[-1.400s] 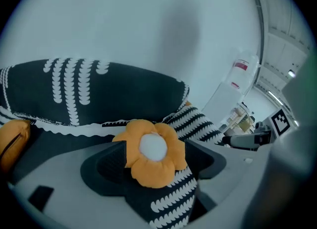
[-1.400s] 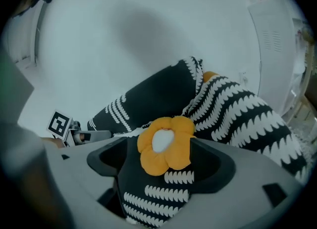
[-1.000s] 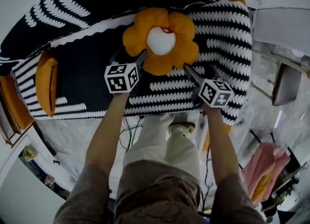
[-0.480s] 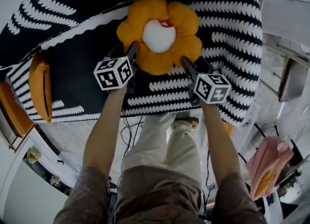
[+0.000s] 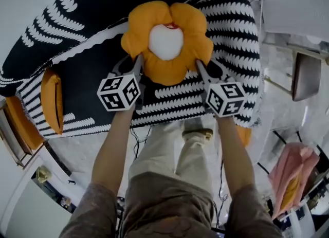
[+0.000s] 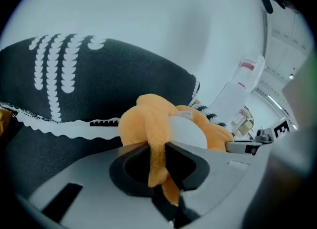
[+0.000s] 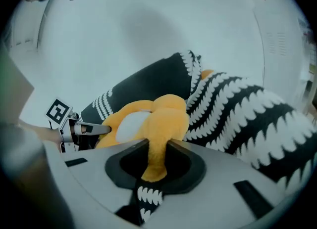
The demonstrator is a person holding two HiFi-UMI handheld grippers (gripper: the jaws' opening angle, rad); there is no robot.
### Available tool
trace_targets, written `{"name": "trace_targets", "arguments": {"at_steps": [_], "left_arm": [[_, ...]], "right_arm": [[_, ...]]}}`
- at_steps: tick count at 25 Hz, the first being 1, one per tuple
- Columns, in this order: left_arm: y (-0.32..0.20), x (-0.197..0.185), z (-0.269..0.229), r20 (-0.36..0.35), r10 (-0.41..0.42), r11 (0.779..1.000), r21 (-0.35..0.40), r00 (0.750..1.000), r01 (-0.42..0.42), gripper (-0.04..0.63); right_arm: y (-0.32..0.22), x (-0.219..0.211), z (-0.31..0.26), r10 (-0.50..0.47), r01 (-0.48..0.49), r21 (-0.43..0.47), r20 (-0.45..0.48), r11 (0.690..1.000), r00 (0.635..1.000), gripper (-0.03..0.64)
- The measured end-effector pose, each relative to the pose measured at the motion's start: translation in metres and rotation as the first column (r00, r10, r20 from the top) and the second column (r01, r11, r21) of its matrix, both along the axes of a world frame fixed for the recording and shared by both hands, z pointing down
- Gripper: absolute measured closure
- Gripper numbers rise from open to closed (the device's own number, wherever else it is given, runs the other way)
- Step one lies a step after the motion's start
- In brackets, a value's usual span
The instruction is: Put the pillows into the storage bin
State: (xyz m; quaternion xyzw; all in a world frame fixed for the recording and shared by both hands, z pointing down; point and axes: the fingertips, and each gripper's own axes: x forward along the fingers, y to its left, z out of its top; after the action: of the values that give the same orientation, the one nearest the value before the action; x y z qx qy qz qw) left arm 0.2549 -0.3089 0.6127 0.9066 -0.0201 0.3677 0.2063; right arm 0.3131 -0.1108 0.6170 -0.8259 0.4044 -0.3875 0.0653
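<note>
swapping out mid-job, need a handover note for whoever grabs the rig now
Left claw: just closed, pinching a petal of the flower pillow.
Right claw: just closed, pinching a petal on its other side.
Pillow is over the striped blanket; an orange cushion lies at the blanket's left edge.
Done: pillow gripped. Left: carry it to the bin, not in view.
</note>
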Motion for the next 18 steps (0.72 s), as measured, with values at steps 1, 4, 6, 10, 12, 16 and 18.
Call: {"name": "trace_targets", "arguments": {"at_steps": [1,4,6,10,12,16,18], "left_arm": [[0.002,0.008,-0.007,-0.011,0.007,1.0,-0.002,1.0,-0.007,0.532],[0.02,0.028,-0.035,-0.05,0.046,0.999,-0.008,0.998,-0.046,0.531],[0.045,0.037,-0.055,-0.069,0.088,0.996,-0.018,0.994,-0.089,0.531],[0.117,0.054,-0.086,-0.111,0.197,0.978,-0.041,0.974,-0.203,0.531],[0.161,0.057,-0.097,-0.119,0.237,0.969,-0.042,0.964,-0.243,0.531],[0.266,0.063,-0.113,-0.135,0.354,0.93,-0.049,0.926,-0.363,0.531],[0.326,0.059,-0.112,-0.138,0.435,0.893,-0.056,0.89,-0.446,0.531]], "right_arm": [[0.002,0.008,-0.006,0.001,-0.001,0.003,-0.014,1.0,1.0,0.546],[0.021,0.025,-0.035,0.031,-0.031,0.013,-0.053,0.999,0.998,0.545],[0.047,0.026,-0.058,0.07,-0.069,0.015,-0.072,0.998,0.995,0.541],[0.124,0.022,-0.094,0.178,-0.179,0.005,-0.118,0.984,0.977,0.54],[0.168,0.017,-0.105,0.219,-0.221,0.003,-0.126,0.975,0.967,0.54],[0.275,-0.004,-0.121,0.337,-0.34,0.001,-0.134,0.94,0.932,0.538],[0.332,-0.026,-0.121,0.419,-0.424,-0.005,-0.132,0.906,0.898,0.537]]}}
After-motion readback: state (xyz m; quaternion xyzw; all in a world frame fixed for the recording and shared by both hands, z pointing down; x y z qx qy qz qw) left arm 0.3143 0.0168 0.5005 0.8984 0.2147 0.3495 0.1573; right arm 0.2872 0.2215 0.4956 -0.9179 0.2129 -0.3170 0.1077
